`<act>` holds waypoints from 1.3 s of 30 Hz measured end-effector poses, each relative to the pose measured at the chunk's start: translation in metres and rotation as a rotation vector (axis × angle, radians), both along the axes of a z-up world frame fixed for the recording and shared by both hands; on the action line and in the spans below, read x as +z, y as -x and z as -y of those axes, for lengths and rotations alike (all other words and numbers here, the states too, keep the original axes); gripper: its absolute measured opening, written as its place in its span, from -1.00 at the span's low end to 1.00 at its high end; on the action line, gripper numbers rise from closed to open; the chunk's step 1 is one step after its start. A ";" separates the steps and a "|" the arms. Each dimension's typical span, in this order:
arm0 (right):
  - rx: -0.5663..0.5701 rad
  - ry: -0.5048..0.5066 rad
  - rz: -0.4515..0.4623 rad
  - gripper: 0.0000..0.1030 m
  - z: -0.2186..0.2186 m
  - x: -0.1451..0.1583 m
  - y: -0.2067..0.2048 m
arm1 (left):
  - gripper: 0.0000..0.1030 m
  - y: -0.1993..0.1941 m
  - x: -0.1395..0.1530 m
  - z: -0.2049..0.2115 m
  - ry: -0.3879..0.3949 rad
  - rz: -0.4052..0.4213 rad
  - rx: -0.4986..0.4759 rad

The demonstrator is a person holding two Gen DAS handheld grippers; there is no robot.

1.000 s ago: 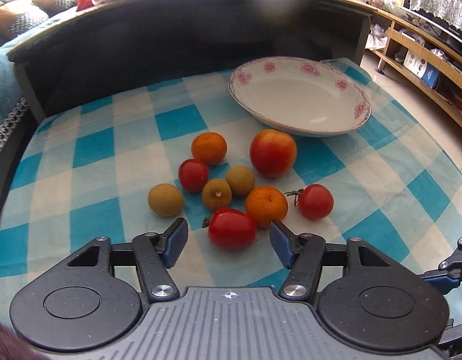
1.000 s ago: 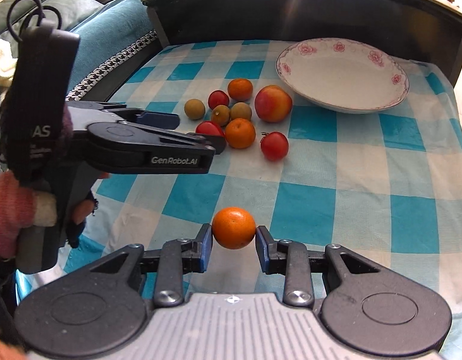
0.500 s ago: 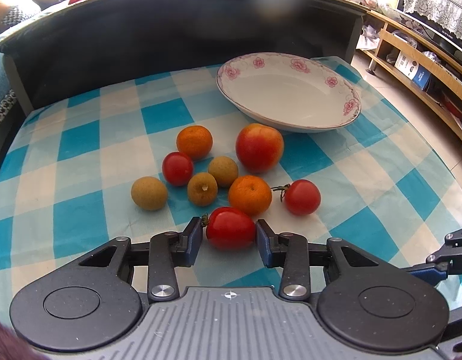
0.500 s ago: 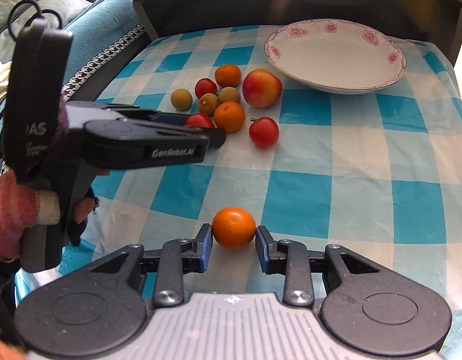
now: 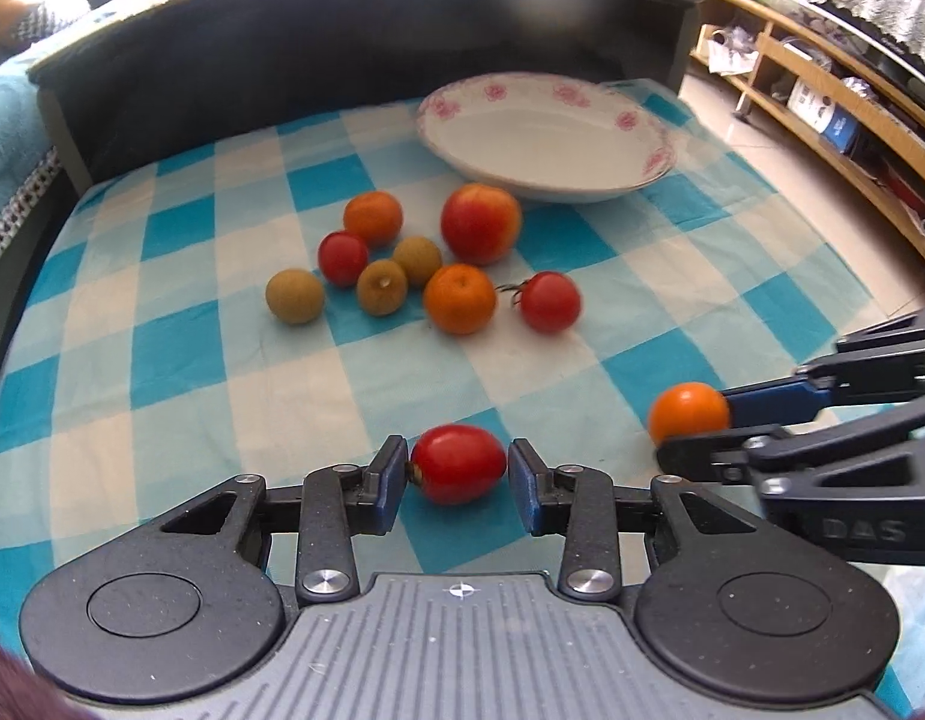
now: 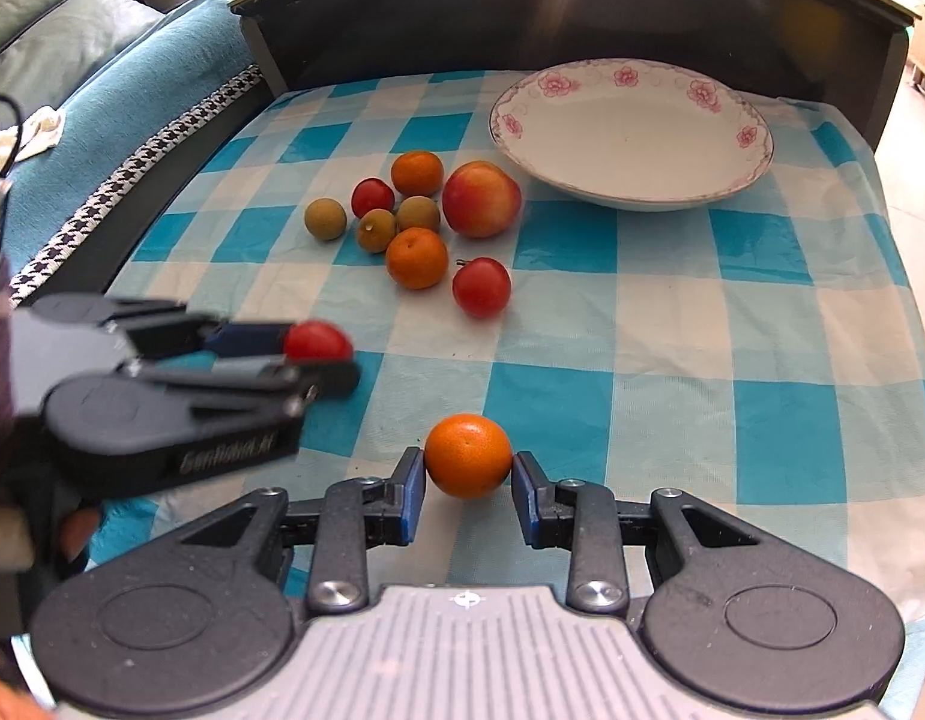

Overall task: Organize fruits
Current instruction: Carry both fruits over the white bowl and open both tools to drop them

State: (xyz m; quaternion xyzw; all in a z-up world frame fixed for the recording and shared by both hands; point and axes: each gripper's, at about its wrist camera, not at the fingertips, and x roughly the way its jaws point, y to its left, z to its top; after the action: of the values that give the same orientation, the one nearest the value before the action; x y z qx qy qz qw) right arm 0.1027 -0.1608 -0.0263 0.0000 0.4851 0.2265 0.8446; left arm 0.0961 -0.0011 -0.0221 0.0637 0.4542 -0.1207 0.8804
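My left gripper [image 5: 458, 456] is shut on a red oval tomato [image 5: 462, 474], held apart from the fruit pile, near the front of the checked cloth. My right gripper [image 6: 468, 463] is shut on a small orange [image 6: 468, 450] and shows at the right edge of the left wrist view. The pile holds a red-yellow apple [image 5: 480, 222], two oranges [image 5: 459, 298], two round tomatoes [image 5: 549, 302] and three brown longans [image 5: 294, 296]. Behind it stands a white plate with pink flowers [image 5: 582, 195], with nothing in it.
A blue-and-white checked cloth [image 6: 672, 312] covers the table. A dark raised wall [image 5: 342, 48] closes the far side. A sofa with a blue cover [image 6: 132, 90] lies to the left; wooden shelves [image 5: 822, 120] stand to the right.
The left gripper's jaws closed on the red tomato, then drew it back from the pile toward the near edge. The right gripper kept still with its orange.
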 end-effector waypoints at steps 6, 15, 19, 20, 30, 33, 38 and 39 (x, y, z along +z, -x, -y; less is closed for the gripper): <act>-0.016 0.038 0.003 -0.34 -0.003 -0.003 0.000 | -0.12 -0.001 -0.006 -0.001 0.009 -0.013 0.002; -0.019 0.049 0.009 -0.34 -0.004 -0.004 0.000 | -0.08 0.000 -0.012 0.002 -0.010 -0.007 0.000; -0.020 0.045 0.008 -0.34 -0.003 -0.004 -0.001 | -0.14 -0.001 -0.011 0.003 -0.011 -0.006 0.004; -0.019 0.045 0.009 -0.34 -0.003 -0.004 -0.001 | -0.19 -0.001 -0.011 0.003 -0.011 -0.005 0.006; -0.008 0.065 0.023 -0.34 -0.005 -0.001 0.001 | -0.21 -0.001 -0.002 0.008 0.025 -0.005 -0.013; -0.013 0.056 0.029 -0.34 -0.004 0.003 0.001 | -0.21 -0.003 0.003 0.009 0.041 0.003 -0.010; -0.028 0.031 0.048 -0.34 0.000 0.011 -0.004 | -0.21 -0.012 0.012 0.011 0.071 0.018 0.002; -0.034 0.025 0.053 -0.34 0.001 0.013 -0.006 | -0.21 -0.016 0.014 0.011 0.075 0.023 0.005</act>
State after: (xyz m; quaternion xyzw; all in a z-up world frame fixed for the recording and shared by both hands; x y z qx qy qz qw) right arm 0.1083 -0.1616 -0.0131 -0.0085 0.4654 0.2058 0.8608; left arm 0.1117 -0.0124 -0.0077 0.0307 0.4394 -0.1348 0.8876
